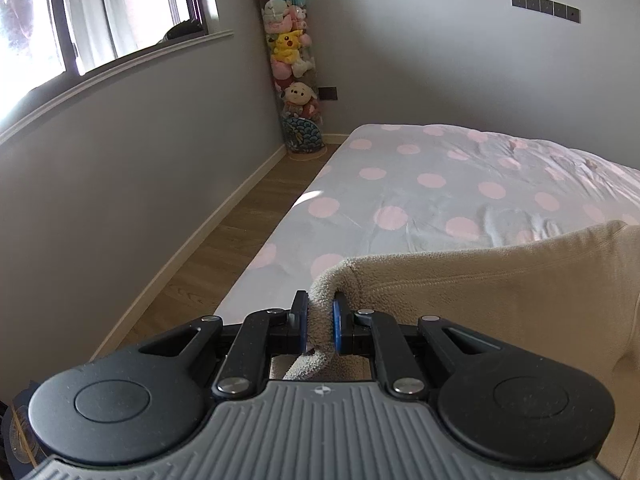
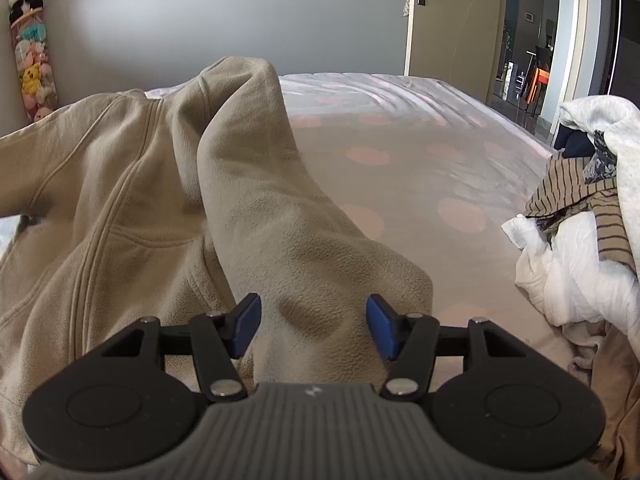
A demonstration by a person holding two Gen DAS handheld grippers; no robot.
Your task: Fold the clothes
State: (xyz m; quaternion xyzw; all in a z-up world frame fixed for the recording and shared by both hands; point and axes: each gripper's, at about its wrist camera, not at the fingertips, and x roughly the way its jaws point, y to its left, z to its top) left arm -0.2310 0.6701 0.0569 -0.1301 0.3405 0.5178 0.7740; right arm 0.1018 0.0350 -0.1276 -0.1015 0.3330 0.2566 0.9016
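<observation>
A beige fleece jacket (image 2: 132, 184) lies on the bed, partly lifted. My left gripper (image 1: 320, 320) is shut on an edge of the beige fleece jacket (image 1: 480, 288), holding it above the bed's left side. My right gripper (image 2: 314, 326) is open, its blue pads either side of a raised beige sleeve (image 2: 288, 220) that runs from the jaws up to a peak. The pads do not press the cloth.
The bed (image 1: 420, 184) has a grey sheet with pink dots. A pile of other clothes (image 2: 580, 232) sits at the right of the bed (image 2: 420, 152). A wood floor strip (image 1: 224, 248) and grey wall lie left. A tall tube of plush toys (image 1: 290, 60) stands in the corner.
</observation>
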